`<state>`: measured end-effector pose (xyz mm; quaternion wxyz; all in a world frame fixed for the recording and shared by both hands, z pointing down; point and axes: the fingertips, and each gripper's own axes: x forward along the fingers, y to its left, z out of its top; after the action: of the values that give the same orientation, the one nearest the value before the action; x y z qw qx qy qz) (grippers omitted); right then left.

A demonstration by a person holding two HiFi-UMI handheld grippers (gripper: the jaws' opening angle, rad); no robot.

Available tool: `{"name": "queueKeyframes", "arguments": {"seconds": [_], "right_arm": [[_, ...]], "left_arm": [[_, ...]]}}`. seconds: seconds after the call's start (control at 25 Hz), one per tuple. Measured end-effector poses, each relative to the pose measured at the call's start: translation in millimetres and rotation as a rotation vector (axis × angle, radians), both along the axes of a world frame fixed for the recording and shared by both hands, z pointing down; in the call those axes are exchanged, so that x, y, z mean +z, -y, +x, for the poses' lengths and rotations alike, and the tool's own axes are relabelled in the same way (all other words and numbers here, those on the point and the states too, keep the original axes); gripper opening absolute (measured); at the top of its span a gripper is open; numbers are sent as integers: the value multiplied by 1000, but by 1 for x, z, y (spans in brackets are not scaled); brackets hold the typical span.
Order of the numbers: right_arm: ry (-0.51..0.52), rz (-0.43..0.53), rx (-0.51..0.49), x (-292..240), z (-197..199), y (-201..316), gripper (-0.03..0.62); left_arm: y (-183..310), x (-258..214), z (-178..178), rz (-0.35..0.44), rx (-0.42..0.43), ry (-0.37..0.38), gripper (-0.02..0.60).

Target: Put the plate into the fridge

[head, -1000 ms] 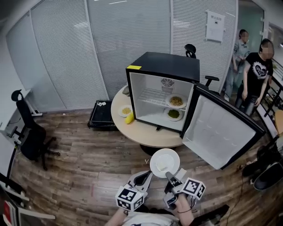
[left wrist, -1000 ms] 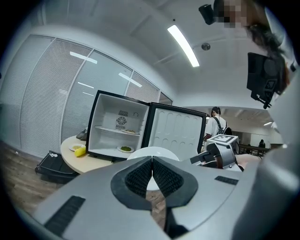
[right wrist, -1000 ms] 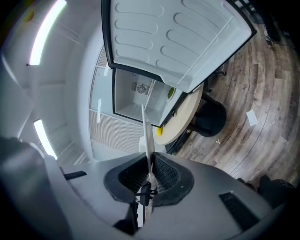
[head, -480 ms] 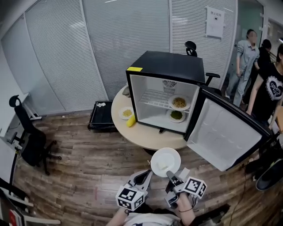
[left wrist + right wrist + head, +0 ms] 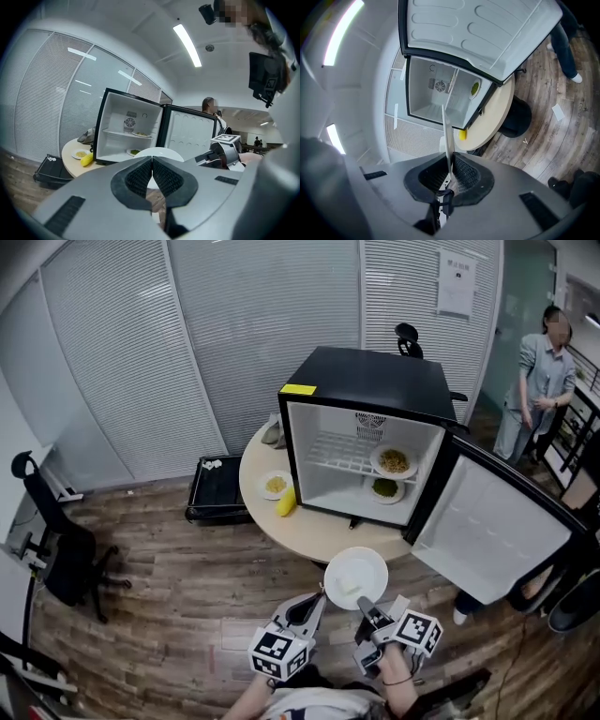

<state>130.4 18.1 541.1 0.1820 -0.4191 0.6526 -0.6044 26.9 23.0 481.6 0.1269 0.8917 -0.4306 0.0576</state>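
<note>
White round plate: lower centre of the head view, over the wooden plank floor, just short of the round beige bench. A small pale item lies on it, too small to identify. In the right gripper view the plate shows edge-on.
Right gripper: jaws clamped on the plate's near rim. The thin rim runs between the black ribbed pads.
Left gripper: jaws pressed together, empty. Its tip sits just beside the plate's lower left rim, contact unclear.
Black mini fridge: upper centre-right, standing on the bench. White inside, white-lined door swung wide toward the right of the frame.
Fridge contents: plate of yellowish food on the wire shelf, plate of green food below it.
Bench, left of fridge: small plate of yellow food, yellow corn cob just beside it.
Floor: black tray left of the bench, black office chair at far left.
Person: upper right, standing, well apart from the fridge.
</note>
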Motion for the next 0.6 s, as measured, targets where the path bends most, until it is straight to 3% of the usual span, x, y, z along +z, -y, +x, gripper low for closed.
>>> {"name": "queueKeyframes", "arguments": {"seconds": [0.36,0.6], "right_arm": [[-11,19,16,1,-47,19,28],[-33,-3,33,6,-56,15,28]], "left_arm": [[22,5,-49,6,17,-9,11],[23,11,-59,-15,39,-21,11]]}}
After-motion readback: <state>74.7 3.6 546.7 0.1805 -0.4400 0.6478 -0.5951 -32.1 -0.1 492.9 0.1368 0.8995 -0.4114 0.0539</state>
